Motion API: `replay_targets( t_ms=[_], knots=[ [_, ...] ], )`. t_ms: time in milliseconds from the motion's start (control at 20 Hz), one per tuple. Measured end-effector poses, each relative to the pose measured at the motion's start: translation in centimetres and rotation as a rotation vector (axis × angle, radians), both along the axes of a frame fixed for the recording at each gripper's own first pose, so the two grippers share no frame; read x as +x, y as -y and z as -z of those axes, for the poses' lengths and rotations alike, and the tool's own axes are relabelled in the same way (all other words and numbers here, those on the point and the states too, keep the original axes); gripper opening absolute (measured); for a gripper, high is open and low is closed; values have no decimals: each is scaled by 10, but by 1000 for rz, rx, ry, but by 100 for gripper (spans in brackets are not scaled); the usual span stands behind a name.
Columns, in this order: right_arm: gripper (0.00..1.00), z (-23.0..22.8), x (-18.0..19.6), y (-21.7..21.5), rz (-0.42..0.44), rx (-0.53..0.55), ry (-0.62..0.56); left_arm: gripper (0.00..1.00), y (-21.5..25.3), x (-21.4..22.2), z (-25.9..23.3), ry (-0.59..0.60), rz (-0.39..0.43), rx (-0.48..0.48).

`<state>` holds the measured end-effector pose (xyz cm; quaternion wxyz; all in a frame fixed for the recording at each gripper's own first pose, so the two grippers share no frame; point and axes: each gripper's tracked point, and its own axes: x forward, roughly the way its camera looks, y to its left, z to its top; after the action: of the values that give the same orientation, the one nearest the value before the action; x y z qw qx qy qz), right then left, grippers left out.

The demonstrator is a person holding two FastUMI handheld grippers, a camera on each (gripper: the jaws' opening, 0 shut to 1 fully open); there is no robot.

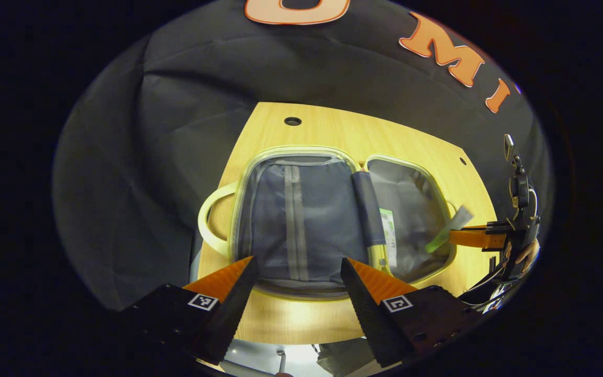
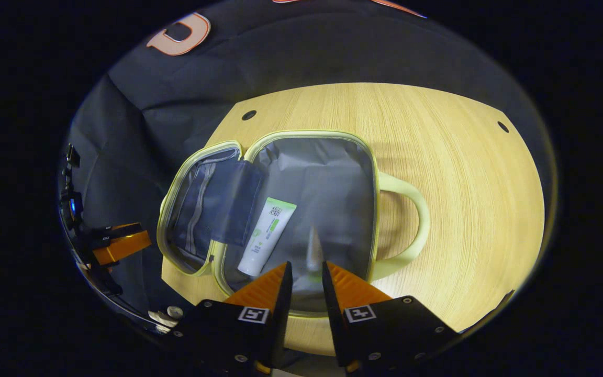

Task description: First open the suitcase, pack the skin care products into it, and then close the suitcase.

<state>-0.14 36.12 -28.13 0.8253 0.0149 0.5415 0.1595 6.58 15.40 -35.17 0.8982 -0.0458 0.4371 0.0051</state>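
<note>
Open suitcase on the worktop, one tube packed, a second in the right gripper.

The right gripper view looks down into the open half, where a white-and-green tube lies flat on the grey lining beside the hinge flap; the fingers stand narrow on a slim tube that hangs over that half. The left gripper view shows the zipped half and, farther off, the right gripper holding that tube slanted over the case. The left gripper hangs with fingers wide, holding nothing, over the near rim.
</note>
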Motion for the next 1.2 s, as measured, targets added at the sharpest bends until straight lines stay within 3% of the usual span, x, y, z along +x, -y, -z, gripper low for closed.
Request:
replay_targets(
  t_ms=[50, 100, 200, 300, 550, 950, 1200],
  knots=[
    [41, -1, 1, -1, 7, 6, 5, 98, -3, 0, 2, 2, -7, -7],
    [63, -4, 3, -3, 10, 14, 17, 98, -7, 2, 2, 9, -17, -10],
    [87, -6, 5, -4, 17, 19, 36, 98, -16, 4, 2, 25, -33, -17],
    [95, -8, 5, -4, 21, 20, 49, 98, -25, 4, 2, 39, -43, -30],
    [96, -18, 5, -10, 36, 54, 61, 98, -66, 11, 5, 90, -116, -113],
    [96, -33, 7, -7, 55, 67, 82, 98, -154, 45, 39, 186, -326, -377],
    [96, -34, 6, -4, 66, 53, 80, 98, -159, 60, 52, 229, -410, -695]
  ],
)
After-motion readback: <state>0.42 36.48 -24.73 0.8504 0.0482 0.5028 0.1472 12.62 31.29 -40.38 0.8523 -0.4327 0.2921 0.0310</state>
